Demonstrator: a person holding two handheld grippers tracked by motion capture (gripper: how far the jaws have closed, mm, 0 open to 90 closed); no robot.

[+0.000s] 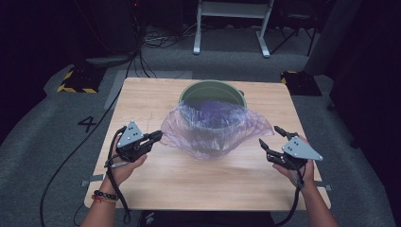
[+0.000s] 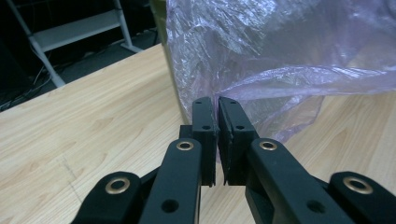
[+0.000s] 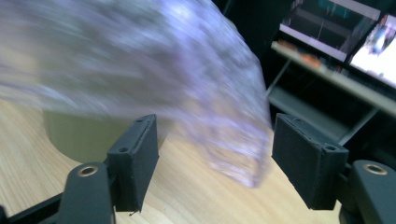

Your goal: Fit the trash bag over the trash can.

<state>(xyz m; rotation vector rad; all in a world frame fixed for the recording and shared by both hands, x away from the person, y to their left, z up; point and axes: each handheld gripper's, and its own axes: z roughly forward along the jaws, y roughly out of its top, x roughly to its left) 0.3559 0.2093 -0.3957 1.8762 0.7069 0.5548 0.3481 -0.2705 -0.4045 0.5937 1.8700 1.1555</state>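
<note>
A green bin (image 1: 213, 91) at twelve o'clock is lined with a purple bag (image 1: 213, 127), pinched by the left gripper (image 1: 158, 137); the right gripper (image 1: 270, 137) is spread, empty.

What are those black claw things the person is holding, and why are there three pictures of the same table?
The claws are grippers, squeezed by hand like tongs. One picture looks down from above; the other two come from small cameras riding on each gripper. On the table stands a green bin with a thin purple bag draped over it. The left gripper is pinched shut on the bag's edge; you see its jaws close up in its own view. The right gripper is open and holds nothing, with the bag blurry ahead of its jaws.
</note>
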